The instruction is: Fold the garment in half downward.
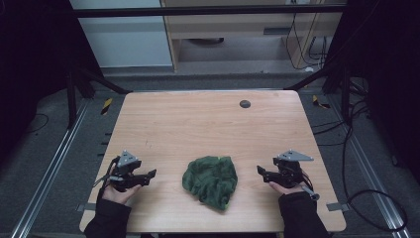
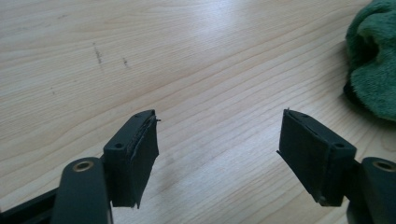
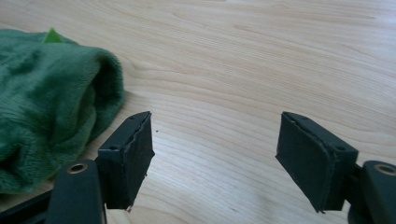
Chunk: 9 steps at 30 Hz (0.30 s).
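Nearby, green cloth (image 1: pixel 211 180) between grippers

The desk (image 1: pixel 198 124) is pale wood with a fine, wavy grain, smooth and lightly sheened where light falls on it, with a few small dark scuffs in the left gripper view. The green cloth (image 1: pixel 210 181) is plush and fuzzy, a soft pile like fleece, matt and crumpled into folds. The left claw (image 2: pixel 217 154) and right claw (image 3: pixel 215 156) look like matt black plastic; their inner pads (image 3: pixel 303 158) look like dull dark rubber with slightly ragged, frayed edges.
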Available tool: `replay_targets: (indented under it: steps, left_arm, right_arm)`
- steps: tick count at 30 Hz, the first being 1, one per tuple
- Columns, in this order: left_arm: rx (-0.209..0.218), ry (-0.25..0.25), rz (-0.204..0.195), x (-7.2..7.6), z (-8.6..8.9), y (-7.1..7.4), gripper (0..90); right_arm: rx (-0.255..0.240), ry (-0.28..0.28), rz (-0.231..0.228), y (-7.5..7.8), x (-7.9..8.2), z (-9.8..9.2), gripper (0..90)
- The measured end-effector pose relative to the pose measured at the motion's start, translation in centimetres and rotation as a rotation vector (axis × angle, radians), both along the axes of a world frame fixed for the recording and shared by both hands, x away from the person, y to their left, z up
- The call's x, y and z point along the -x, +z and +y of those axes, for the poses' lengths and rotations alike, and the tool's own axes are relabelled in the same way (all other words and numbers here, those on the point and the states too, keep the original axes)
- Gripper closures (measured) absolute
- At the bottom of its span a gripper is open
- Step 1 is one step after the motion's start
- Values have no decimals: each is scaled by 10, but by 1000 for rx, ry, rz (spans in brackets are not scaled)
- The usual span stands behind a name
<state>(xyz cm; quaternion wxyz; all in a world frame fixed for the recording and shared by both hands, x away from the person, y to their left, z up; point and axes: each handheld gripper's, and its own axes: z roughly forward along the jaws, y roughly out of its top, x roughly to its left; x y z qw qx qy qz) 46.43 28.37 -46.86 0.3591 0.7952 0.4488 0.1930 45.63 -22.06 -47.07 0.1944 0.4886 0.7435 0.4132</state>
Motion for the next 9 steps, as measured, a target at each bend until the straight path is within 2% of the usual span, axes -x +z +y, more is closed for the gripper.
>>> replay_targets:
  steps: [7, 9]
  left_arm:
    - [0, 40, -5, -3, 10, -3, 233]
    - [-1, 43, -6, -3, 11, -3, 222]
  right_arm:
    - [-14, -39, 27, -4, -3, -14, 232]
    - [-4, -45, 31, -6, -4, -17, 222]
